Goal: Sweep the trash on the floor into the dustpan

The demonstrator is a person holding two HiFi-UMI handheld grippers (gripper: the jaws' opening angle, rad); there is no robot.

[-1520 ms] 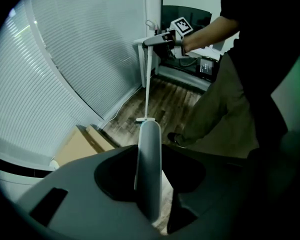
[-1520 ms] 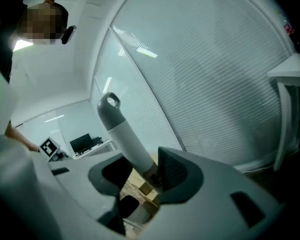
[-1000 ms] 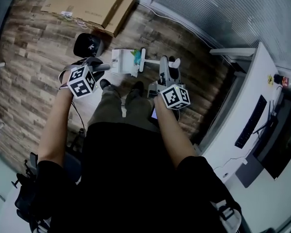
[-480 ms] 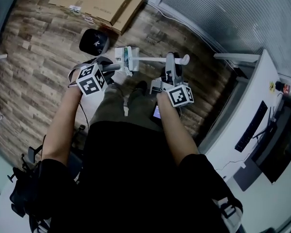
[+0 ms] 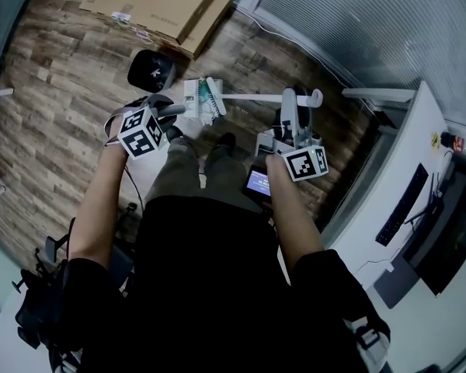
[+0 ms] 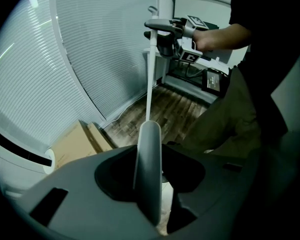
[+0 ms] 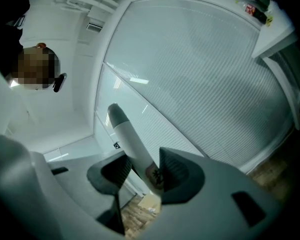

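Lifts the broom (image 5: 256, 97) higher in the clamped right tongs (image 7: 142, 173), keeps the dustpan handle (image 6: 150, 149) gripped in the left tongs (image 5: 169, 112), probably resetting for another sweep.

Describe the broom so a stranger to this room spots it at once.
Start at the wood-plank floor ahead of the person's shoes. The broom is the long thin white pole above it, clamped near its top in the right gripper. The dustpan beside it is squat, with a short grey handle.
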